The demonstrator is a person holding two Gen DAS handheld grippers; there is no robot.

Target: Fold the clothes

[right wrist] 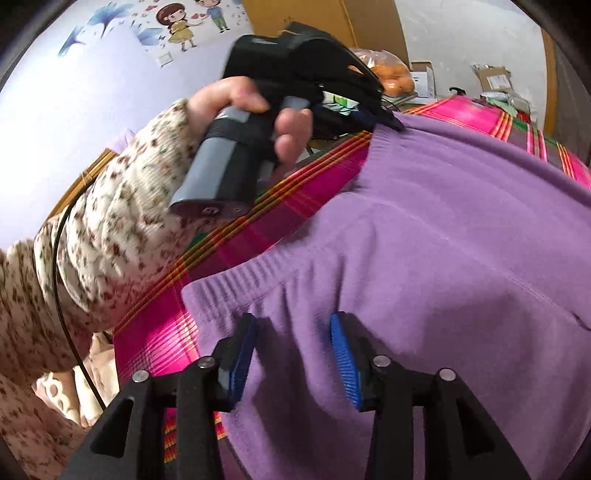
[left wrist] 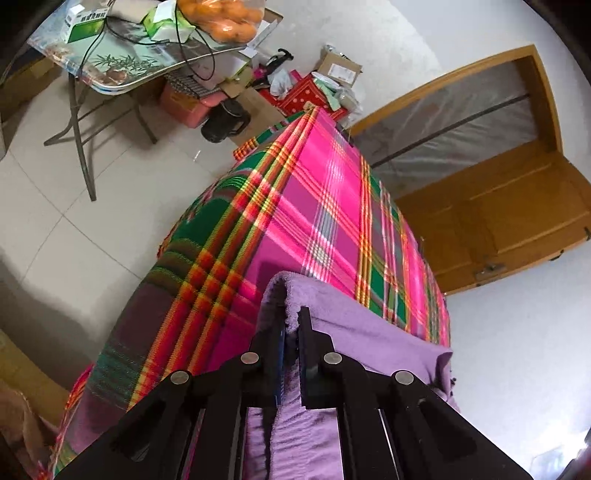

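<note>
1. our left gripper point(left wrist: 291, 328) has its jaws pinched together on a raised edge of the purple garment point(left wrist: 354, 328).
2. our right gripper point(right wrist: 293, 354) hangs over the cloth, blue pads point(right wrist: 341, 354) spread apart and holding nothing.
3. our left hand point(right wrist: 255, 110), in a floral sleeve point(right wrist: 122, 206), wraps the other gripper's grey handle.

Place: a room in a home, used as a bedroom and also for storage.
Bed: a bed with a bright pink, green and red checked blanket point(left wrist: 325, 206) takes most of the room.
Wall: a cartoon sticker point(right wrist: 188, 22) of two children with blue leaves is on the pale wall.
Door: a wooden door point(left wrist: 498, 218) stands beside a wooden frame covered with clear plastic.
Table: a folding table point(left wrist: 110, 74) carries a bag of oranges point(left wrist: 221, 18), small boxes and cables.
Floor: pale tiles point(left wrist: 74, 229), with cardboard boxes point(left wrist: 338, 68), a red box and a black kettle against the wall.
</note>
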